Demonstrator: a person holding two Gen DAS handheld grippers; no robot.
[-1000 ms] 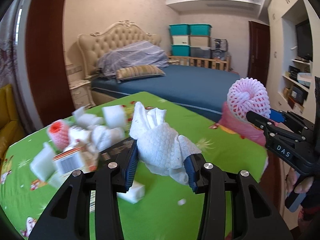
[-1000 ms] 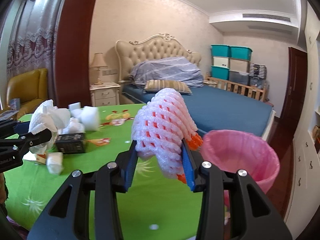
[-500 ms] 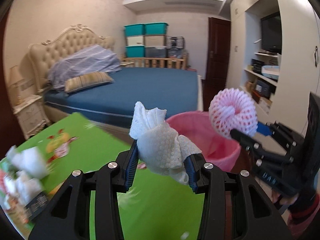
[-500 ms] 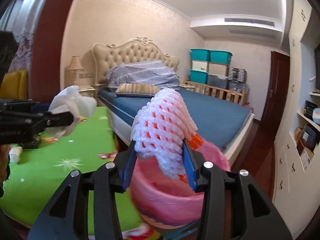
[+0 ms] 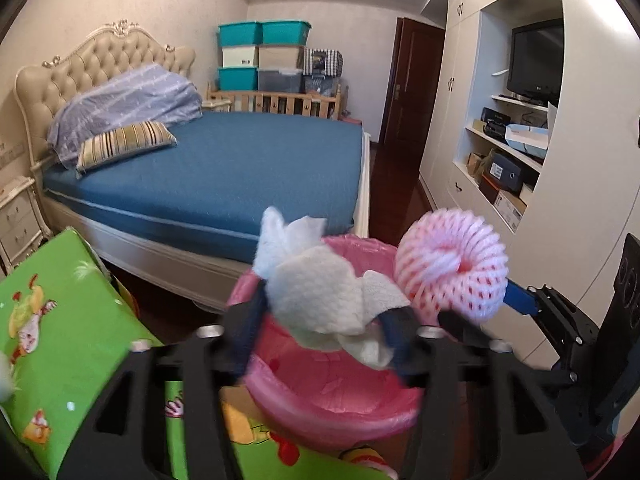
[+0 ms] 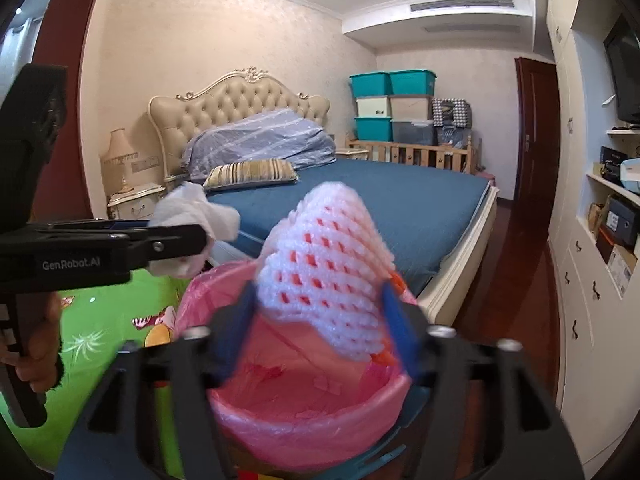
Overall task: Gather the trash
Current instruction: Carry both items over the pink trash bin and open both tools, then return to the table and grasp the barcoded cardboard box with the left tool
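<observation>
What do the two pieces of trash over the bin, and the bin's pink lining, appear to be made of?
White wad: seemingly paper towel, matte, with an embossed dimpled texture and crumpled folds.
Fruit net sleeve: likely expanded foam, white mesh over a red-orange layer, soft and puffy.
Pink bin liner: probably thin plastic film, slightly glossy, translucent and wrinkled over the rim.

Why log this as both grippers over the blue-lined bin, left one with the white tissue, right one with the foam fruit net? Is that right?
Almost. The bin is lined with a pink bag, not blue; the right wrist view shows it. The rest stands: the left gripper has the white tissue between its jaws, the right gripper the foam fruit net, both jaws just opening.
</observation>
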